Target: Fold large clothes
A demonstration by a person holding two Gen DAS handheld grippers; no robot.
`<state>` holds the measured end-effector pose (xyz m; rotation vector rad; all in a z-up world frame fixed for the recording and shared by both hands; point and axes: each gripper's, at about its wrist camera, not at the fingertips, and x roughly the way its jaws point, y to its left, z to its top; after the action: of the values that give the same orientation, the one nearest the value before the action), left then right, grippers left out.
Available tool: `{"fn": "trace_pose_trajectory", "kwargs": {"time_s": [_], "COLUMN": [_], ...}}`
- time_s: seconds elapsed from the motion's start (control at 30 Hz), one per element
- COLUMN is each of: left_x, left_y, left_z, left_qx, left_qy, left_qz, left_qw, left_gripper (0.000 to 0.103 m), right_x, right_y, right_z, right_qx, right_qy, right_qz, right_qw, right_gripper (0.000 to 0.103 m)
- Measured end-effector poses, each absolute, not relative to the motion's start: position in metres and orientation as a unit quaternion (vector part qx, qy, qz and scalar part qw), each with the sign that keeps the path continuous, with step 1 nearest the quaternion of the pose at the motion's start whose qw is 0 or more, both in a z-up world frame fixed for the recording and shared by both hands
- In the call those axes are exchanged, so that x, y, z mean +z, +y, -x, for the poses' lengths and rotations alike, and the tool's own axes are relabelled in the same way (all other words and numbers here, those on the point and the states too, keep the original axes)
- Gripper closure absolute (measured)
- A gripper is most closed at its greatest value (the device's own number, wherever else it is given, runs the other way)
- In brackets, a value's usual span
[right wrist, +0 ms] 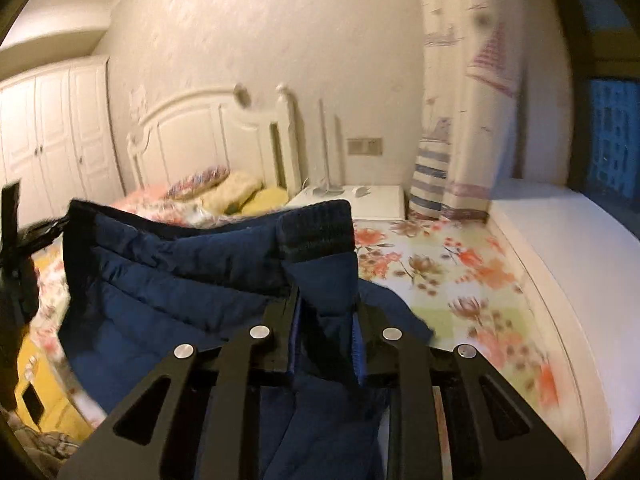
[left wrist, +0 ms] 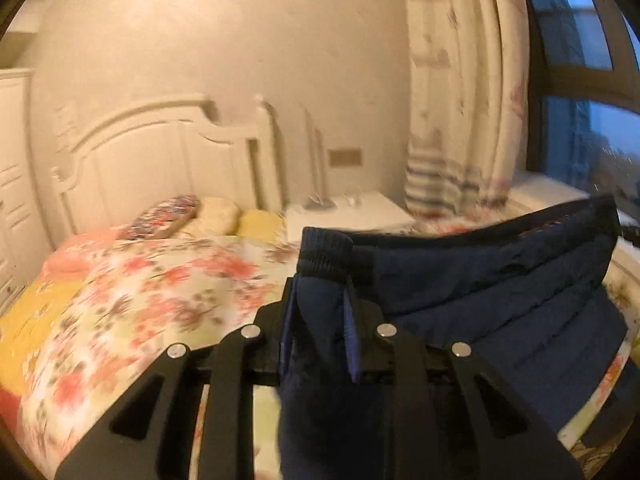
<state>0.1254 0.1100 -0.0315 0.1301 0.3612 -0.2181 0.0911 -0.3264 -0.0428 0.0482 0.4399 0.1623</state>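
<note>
A navy quilted jacket [left wrist: 496, 280] is held up over the bed, stretched between both grippers. My left gripper [left wrist: 320, 304] is shut on one sleeve end, its dark ribbed cuff [left wrist: 326, 258] sticking out past the fingertips. My right gripper [right wrist: 326, 304] is shut on the other sleeve end with its ribbed cuff [right wrist: 316, 232]. The jacket body [right wrist: 168, 280] hangs to the left in the right wrist view, where the left gripper [right wrist: 16, 248] shows at the far left edge.
A bed with a floral quilt [left wrist: 152, 292] lies below, with pillows [left wrist: 216, 212] by a white headboard [left wrist: 160, 160]. A white nightstand [right wrist: 360, 200], a patterned curtain [left wrist: 460, 100], a window sill [right wrist: 560, 248] and white wardrobes [right wrist: 52, 132] surround it.
</note>
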Motion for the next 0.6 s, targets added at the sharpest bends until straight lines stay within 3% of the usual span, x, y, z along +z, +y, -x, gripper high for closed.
{"fn": "trace_pose_trajectory", "kwargs": {"time_s": [0.13, 0.33, 0.6], "left_x": [-0.011, 0.042, 0.064], "left_y": [0.121, 0.100, 0.092], "left_z": [-0.095, -0.109, -0.236], "left_qx": [-0.077, -0.066, -0.067], "left_qy": [0.119, 0.060, 0.143], "left_qz": [-0.058, -0.052, -0.010], "left_qw": [0.988, 0.995, 0.987], "left_gripper": [0.081, 0.081, 0.081], "right_x": [-0.031, 0.031, 0.061], "right_y": [-0.329, -0.319, -0.330], "right_z": [-0.076, -0.095, -0.194], "right_qx": [0.059, 0.047, 0.007], "right_qy": [0.184, 0.123, 0.156], "right_qz": [-0.037, -0.014, -0.001], "right_qw": [0.981, 0.991, 0.988], "right_gripper": [0.081, 0.081, 0.081]}}
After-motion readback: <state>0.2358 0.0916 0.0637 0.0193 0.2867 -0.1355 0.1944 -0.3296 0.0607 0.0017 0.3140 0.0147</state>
